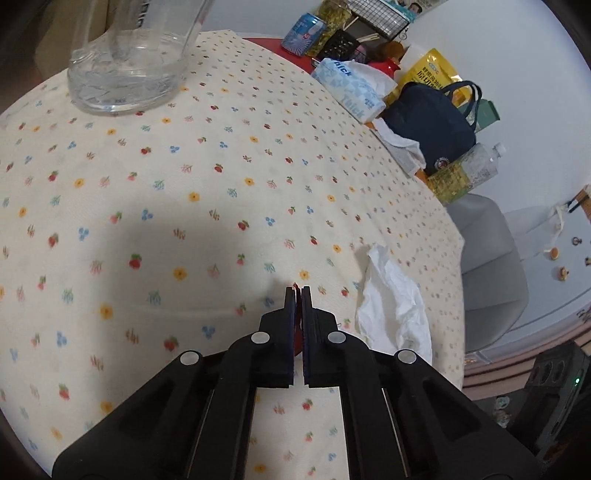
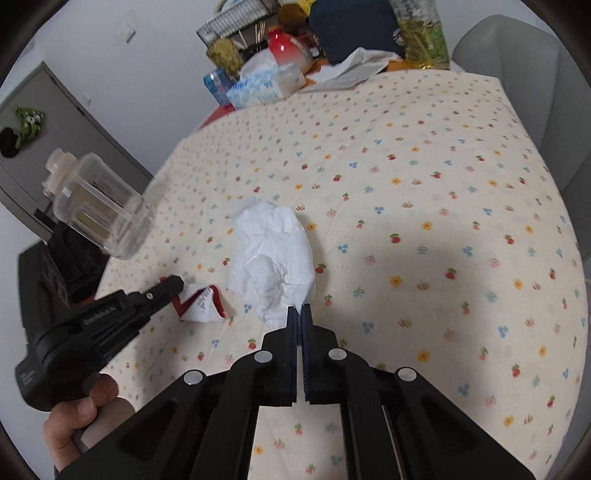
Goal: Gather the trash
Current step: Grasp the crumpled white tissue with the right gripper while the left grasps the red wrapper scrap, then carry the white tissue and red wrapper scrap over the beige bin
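A crumpled white tissue (image 2: 273, 254) lies on the flowered tablecloth (image 2: 424, 206). My right gripper (image 2: 299, 308) is shut on the tissue's near edge. A small red and white wrapper (image 2: 201, 302) lies left of the tissue. My left gripper (image 2: 177, 286) shows in the right wrist view, shut on that wrapper's edge. In the left wrist view the left gripper (image 1: 298, 290) is shut, with a red sliver of wrapper between its tips, and the tissue (image 1: 395, 302) lies to its right.
A clear plastic jar (image 1: 129, 70) stands at the table's far left; it also shows in the right wrist view (image 2: 99, 206). A tissue box (image 1: 351, 88), a can (image 1: 303, 33), a navy bag (image 1: 432, 125), a bottle (image 1: 465, 173) and a grey chair (image 1: 487, 266) crowd the far side.
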Tool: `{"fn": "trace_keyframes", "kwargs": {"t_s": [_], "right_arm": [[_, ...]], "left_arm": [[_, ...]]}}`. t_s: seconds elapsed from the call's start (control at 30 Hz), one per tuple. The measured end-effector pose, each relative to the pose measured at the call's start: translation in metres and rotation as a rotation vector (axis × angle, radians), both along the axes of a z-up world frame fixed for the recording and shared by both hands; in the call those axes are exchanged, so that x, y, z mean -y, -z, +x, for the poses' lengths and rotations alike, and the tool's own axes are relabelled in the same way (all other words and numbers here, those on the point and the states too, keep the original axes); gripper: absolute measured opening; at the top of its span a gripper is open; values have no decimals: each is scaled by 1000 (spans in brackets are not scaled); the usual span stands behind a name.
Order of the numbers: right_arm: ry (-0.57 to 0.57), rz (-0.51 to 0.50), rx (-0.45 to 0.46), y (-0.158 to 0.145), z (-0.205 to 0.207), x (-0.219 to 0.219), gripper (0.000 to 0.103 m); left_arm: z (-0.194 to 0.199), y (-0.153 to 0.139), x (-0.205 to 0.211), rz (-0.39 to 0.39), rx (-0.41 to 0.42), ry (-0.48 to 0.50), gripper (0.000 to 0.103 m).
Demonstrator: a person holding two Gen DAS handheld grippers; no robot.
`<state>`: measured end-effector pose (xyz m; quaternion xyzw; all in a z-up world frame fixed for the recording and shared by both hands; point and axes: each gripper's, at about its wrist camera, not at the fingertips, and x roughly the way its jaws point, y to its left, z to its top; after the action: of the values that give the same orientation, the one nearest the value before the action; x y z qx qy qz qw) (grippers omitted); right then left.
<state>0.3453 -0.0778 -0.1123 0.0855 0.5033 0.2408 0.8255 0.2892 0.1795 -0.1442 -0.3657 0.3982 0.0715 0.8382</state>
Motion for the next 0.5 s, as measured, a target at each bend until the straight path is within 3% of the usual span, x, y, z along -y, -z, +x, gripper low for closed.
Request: {"fn": "trace_keyframes", "kwargs": {"t_s": [0.27, 0.5], "right_arm": [[58, 69, 91, -31, -43, 40, 3], [114, 128, 99, -40, -66, 83, 3]], "left_arm": [[-40, -17, 21, 7, 47, -41, 4], [-69, -36, 38, 42, 93, -51, 4]]}}
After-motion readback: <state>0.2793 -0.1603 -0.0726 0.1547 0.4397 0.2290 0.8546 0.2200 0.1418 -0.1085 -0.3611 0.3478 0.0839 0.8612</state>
